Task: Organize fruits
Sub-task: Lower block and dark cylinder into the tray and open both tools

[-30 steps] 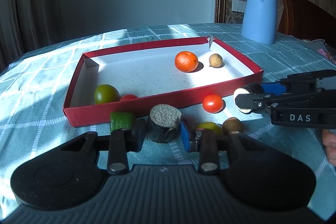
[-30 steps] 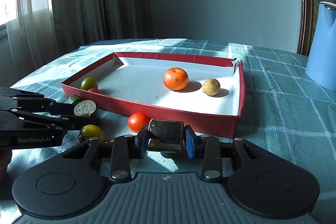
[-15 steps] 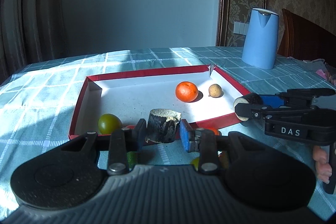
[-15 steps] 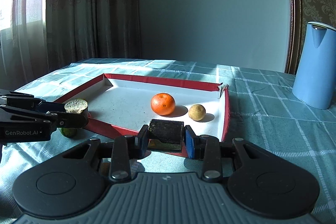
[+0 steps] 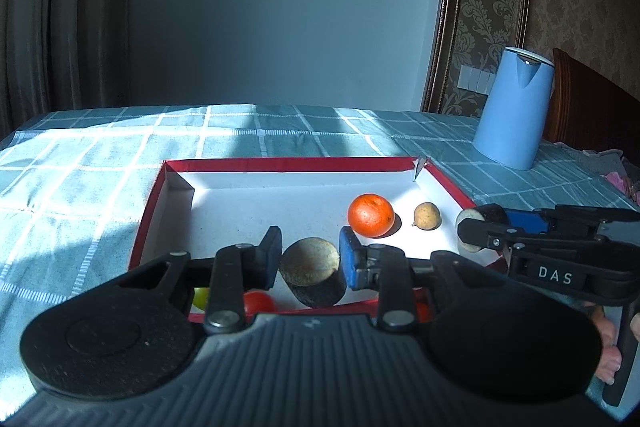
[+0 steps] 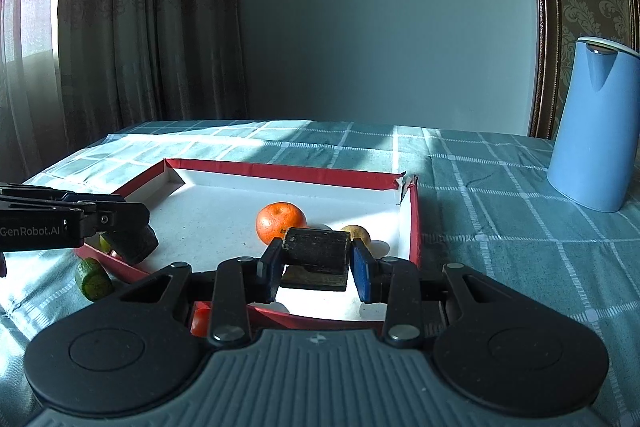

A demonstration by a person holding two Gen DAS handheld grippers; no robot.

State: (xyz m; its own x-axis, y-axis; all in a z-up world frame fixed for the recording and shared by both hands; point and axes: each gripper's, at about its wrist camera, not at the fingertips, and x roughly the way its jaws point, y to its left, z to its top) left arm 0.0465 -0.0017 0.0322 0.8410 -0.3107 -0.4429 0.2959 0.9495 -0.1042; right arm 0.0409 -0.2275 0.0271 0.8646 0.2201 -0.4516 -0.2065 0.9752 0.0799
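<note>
- Holding one dark cut piece in each hand-held gripper: my left hand-held gripper (image 5: 308, 259) is closing on a dark stub with a pale round cut face (image 5: 312, 273), pads on both its sides; my right hand-held gripper (image 6: 318, 261) is pinched on a dark blocky piece (image 6: 316, 255).
- Both pieces hang over the near part of the red box (image 6: 288, 173), whose floor is white.
- Inside the box, an orange (image 5: 371, 215) sits just beside a small tan round fruit (image 5: 427, 215); from the right wrist view my held piece partly hides both.
- Near the box's front left corner, a yellow-green fruit (image 5: 201, 297) and a red tomato (image 5: 258, 303) show behind my left hand-held gripper's frame; I cannot tell whether they lie inside the wall.
- On the cloth outside the box's left wall lies a green cut piece (image 6: 93, 279).
- A blue jug (image 5: 514, 109) stands upright on the worktop, well apart from the box, to its right.
- Worktop (image 6: 500, 227): teal cloth with a white grid, sunlit in patches.
- Room: patterned curtains (image 6: 132, 27) at left, a plain wall behind, patterned wallpaper (image 5: 492, 7) and a dark wooden chair back (image 5: 588, 111) at right.
</note>
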